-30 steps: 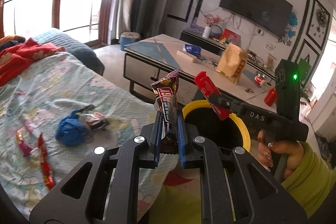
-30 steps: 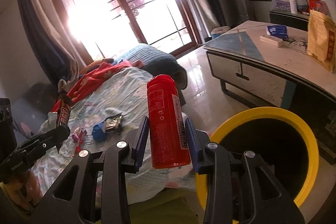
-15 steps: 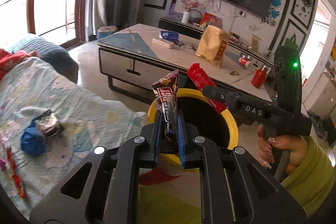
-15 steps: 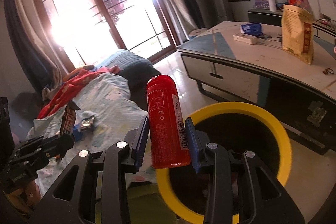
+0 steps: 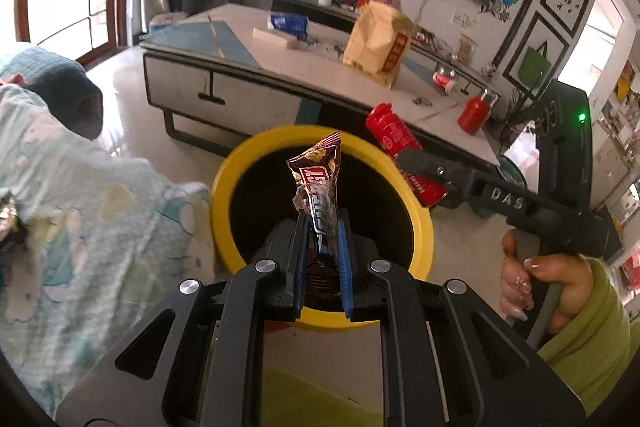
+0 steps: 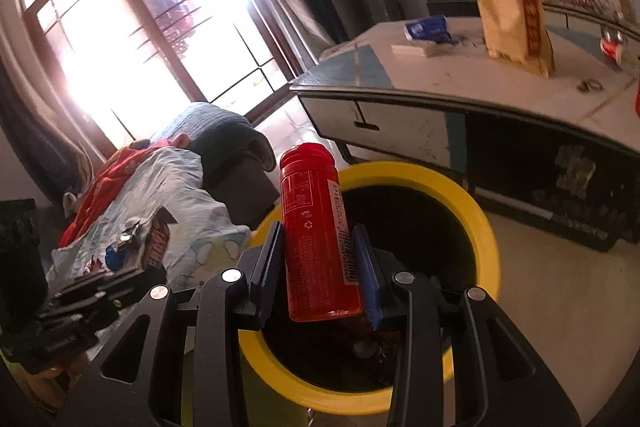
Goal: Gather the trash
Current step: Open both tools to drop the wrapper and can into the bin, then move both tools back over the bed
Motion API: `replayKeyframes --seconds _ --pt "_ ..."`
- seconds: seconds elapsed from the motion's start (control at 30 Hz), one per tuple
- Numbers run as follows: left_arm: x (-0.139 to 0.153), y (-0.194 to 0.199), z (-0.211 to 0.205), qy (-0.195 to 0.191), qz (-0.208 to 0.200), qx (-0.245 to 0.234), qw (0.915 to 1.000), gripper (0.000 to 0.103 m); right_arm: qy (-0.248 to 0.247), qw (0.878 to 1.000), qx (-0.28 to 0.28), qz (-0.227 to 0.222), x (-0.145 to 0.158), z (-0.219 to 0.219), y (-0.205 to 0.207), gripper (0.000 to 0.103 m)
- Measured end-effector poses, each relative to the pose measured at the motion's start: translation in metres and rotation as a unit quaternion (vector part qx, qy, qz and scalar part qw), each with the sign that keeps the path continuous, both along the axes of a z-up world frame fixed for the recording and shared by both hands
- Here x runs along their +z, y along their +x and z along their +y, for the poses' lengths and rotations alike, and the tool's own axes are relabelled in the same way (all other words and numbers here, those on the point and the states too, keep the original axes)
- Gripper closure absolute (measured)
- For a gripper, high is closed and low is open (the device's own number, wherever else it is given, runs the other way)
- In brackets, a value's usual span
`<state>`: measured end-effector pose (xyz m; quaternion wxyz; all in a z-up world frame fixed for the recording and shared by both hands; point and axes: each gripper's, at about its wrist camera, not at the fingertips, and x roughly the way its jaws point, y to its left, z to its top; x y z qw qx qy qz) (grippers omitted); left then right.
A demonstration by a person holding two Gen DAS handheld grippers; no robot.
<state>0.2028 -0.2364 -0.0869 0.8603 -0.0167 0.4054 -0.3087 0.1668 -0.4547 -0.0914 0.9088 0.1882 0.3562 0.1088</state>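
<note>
My left gripper [image 5: 322, 223] is shut on a brown snack wrapper [image 5: 318, 183] that stands up between its blue pads, right above the dark mouth of the yellow-rimmed bin [image 5: 224, 195]. In the same view my right gripper [image 5: 416, 163] reaches in from the right with a red bottle [image 5: 390, 135] over the bin's far rim. In the right wrist view the right gripper [image 6: 317, 229] is shut on that red bottle [image 6: 308, 187], upright above the bin [image 6: 476, 211]. The left gripper [image 6: 132, 267] with the wrapper [image 6: 158, 243] shows at the left edge.
A low coffee table [image 5: 280, 67] stands just behind the bin, bearing a tan paper bag [image 5: 378, 43] and a small red bottle [image 5: 474, 111]. A bed with a pale patterned cover [image 5: 80, 207] lies left of the bin, with a blue wad [image 6: 116, 255] on it.
Both grippers have swung from the bed toward the bin and sunk lower. The bin's mouth now lies directly under the wrapper and the bottle. Both grips are unchanged.
</note>
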Motion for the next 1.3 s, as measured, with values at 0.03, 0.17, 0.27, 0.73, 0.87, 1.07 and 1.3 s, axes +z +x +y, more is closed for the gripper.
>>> replayKeyframes --seconds 0.03,0.17,0.27,0.73,0.87,1.07,1.3 --pt "-0.005 0.002 -0.003 0.002 0.006 -0.004 1.0 0.095 0.0 1.0 -0.002 0.004 -0.003 -0.003 0.0 0.069" --pt "-0.018 0.009 -0.013 0.006 0.018 -0.013 0.9997 0.094 0.007 1.0 -0.011 0.019 -0.015 -0.013 0.0 0.069" --pt "-0.026 0.016 -0.022 0.013 0.029 -0.015 0.9994 0.094 0.013 0.999 -0.013 0.027 -0.021 -0.016 0.001 0.069" --pt "-0.045 0.027 -0.034 0.021 0.045 -0.022 0.9985 0.058 0.049 0.997 -0.037 0.05 -0.037 -0.034 0.004 0.059" --pt "-0.037 0.021 -0.026 0.011 0.034 -0.012 0.9993 0.031 0.049 0.997 -0.051 0.045 -0.035 -0.037 0.0 0.054" --pt "-0.024 0.014 -0.005 0.001 0.015 0.032 0.9994 0.011 0.03 0.998 -0.059 0.015 -0.017 -0.032 -0.004 0.045" --pt "-0.005 0.004 0.014 0.009 -0.02 0.062 0.9978 0.011 0.005 0.999 -0.048 -0.013 0.002 -0.016 -0.008 0.038"
